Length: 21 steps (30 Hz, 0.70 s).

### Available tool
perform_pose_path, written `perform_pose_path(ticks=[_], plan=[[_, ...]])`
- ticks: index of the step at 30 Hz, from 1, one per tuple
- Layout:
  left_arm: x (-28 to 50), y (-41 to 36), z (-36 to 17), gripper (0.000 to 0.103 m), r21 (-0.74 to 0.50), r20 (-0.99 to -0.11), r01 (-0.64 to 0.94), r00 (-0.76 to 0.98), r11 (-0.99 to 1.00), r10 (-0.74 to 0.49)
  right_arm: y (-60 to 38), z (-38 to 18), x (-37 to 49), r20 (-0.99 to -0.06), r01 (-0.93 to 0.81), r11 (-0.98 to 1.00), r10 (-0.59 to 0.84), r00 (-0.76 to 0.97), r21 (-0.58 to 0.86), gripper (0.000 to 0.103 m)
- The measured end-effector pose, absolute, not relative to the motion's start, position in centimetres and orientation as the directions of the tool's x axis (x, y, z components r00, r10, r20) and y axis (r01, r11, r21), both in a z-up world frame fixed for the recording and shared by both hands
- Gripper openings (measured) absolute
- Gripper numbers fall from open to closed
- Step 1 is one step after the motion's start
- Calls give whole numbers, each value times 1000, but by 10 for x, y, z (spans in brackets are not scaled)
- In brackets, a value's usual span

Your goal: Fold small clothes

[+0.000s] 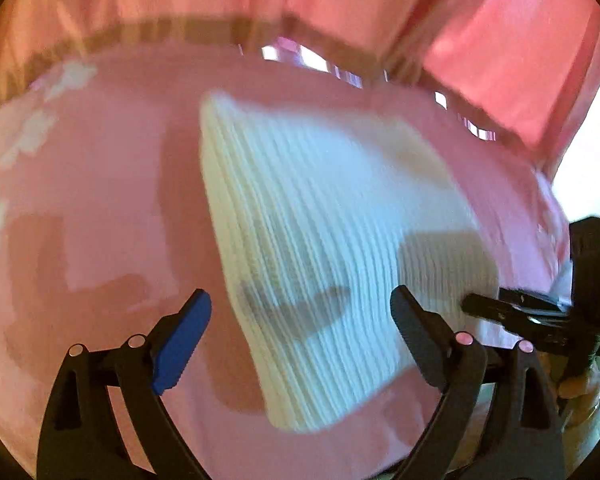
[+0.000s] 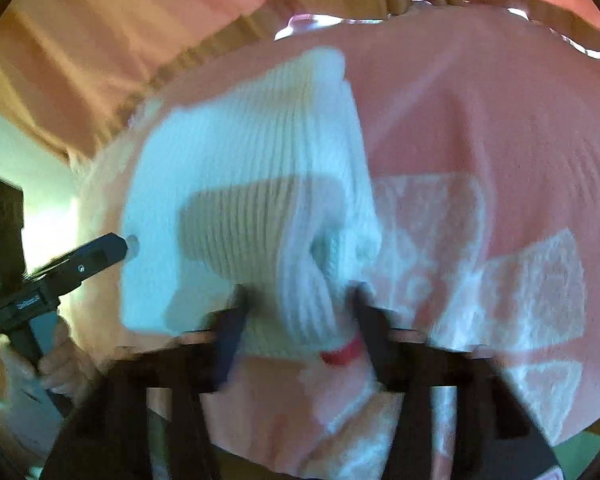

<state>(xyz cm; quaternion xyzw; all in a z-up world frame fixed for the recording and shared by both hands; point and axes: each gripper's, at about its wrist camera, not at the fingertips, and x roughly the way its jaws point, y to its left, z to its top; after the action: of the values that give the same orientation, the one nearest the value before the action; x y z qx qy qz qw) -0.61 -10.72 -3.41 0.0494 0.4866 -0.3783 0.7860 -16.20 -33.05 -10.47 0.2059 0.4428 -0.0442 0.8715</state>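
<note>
A white ribbed knit garment lies on the pink cloth-covered surface. In the left wrist view my left gripper hovers open over the garment's near part, and its blue pad stands off the cloth's left edge. My right gripper shows there at the right, its tip on the garment's right edge. In the blurred right wrist view my right gripper is shut on a bunched fold of the garment. The left gripper reaches in from the left at the garment's far side.
The pink covering carries white patterned patches. Pink curtains hang behind the surface's far edge. A hand holds the left gripper's handle. A small red band sits by the right gripper's right finger.
</note>
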Motion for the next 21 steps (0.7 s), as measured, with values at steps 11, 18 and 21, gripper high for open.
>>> perform_pose_path(ticks=[11, 18, 21], plan=[[-7, -94, -68, 39, -320, -866, 587, 137, 744, -481, -314, -128, -189, -829, 324, 884, 117, 547, 338, 23], [13, -93, 1, 90, -371, -771, 585, 239, 722, -590, -337, -40, -171, -749, 264, 926, 29, 662, 269, 81], [32, -117, -5, 92, -312, -797, 608, 251, 730, -549, -345, -50, -122, -790, 232, 933, 82, 608, 275, 85]])
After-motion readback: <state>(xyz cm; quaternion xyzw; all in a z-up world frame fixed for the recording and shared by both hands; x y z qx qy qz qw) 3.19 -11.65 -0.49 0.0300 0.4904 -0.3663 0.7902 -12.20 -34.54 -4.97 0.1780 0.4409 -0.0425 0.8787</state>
